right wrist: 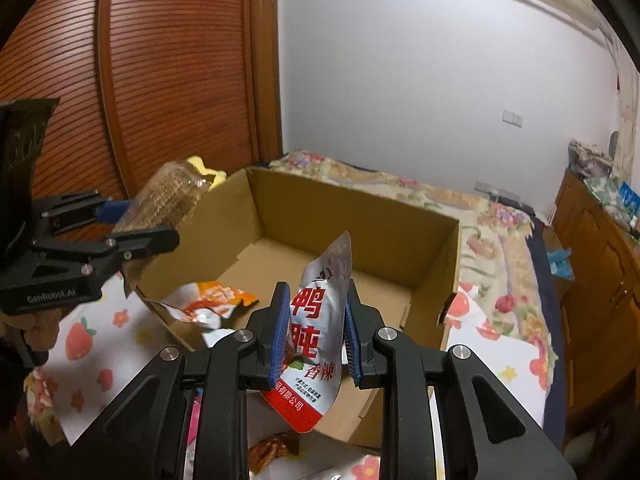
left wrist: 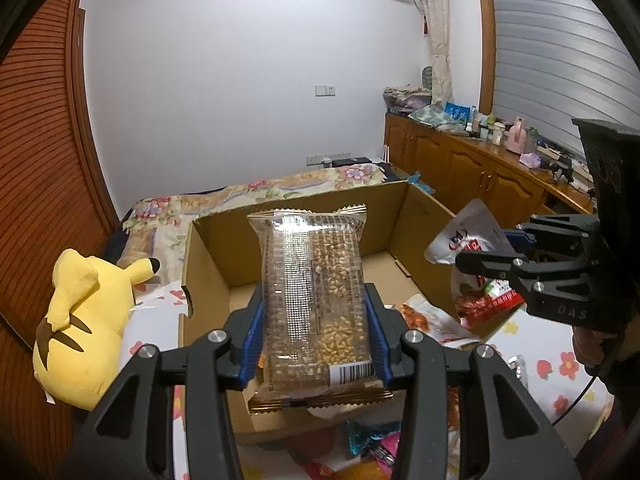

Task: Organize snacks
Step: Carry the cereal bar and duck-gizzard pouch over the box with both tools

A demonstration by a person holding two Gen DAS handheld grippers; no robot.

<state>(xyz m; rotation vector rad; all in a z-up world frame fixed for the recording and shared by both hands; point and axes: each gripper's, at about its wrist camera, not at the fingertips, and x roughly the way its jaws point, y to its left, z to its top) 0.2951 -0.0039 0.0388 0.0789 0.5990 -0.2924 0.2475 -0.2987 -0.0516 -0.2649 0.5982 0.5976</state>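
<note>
Left gripper (left wrist: 314, 340) clenched on cracker pack (left wrist: 314, 304), right gripper (right wrist: 316, 332) grasping silver pouch (right wrist: 320, 320); best carried over the near wall and released low inside box (right wrist: 420, 240).

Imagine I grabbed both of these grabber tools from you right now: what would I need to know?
Left gripper: shut on a clear puffed-grain bar pack, held over the cardboard box.
Right gripper: shut on a silver and red snack pouch, also over the box.
Done: one orange and white packet lies in the box.
Left: drop both packs in, then collect the loose snacks on the floral sheet below the grippers.
</note>
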